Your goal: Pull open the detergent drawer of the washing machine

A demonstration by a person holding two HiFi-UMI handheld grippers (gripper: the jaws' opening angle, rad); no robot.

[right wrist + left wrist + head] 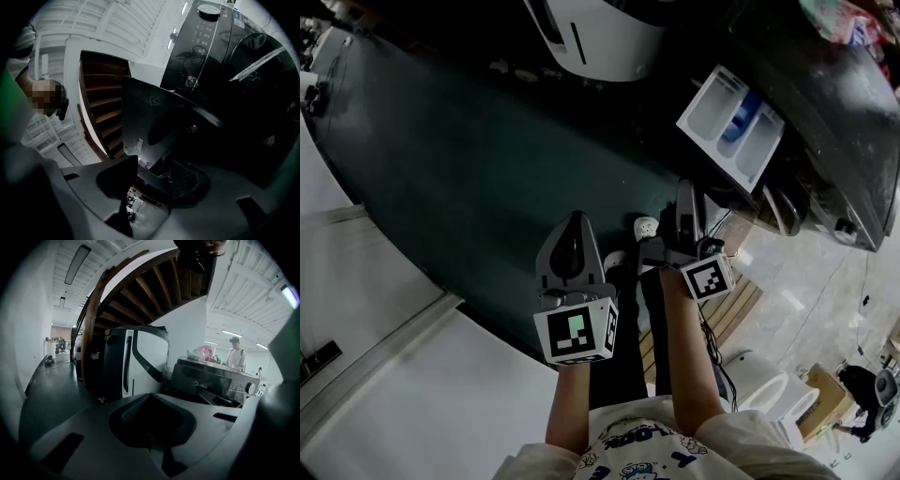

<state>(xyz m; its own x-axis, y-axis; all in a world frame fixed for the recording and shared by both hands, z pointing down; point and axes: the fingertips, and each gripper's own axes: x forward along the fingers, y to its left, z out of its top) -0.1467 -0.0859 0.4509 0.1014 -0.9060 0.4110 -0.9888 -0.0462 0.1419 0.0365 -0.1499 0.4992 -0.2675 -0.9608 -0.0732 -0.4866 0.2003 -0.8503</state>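
The dark washing machine (830,112) stands at the upper right of the head view. Its detergent drawer (729,120) is pulled out, showing white compartments and a blue one. My right gripper (684,195) reaches toward it from below. In the right gripper view the drawer's dark front panel (154,124) has its lower corner between the jaws of the right gripper (150,176); they stand apart and I see a gap beside it. My left gripper (573,227) hangs further left, away from the machine. Its own view shows the left gripper (150,427) closed on nothing, with the washing machine (211,380) beyond.
A white appliance with a dark stripe (600,33) stands left of the machine, also seen in the left gripper view (140,362). A wooden staircase (140,291) rises overhead. A person (236,355) stands behind the machine. A wooden pallet (736,309) and white pots (769,394) lie at the lower right.
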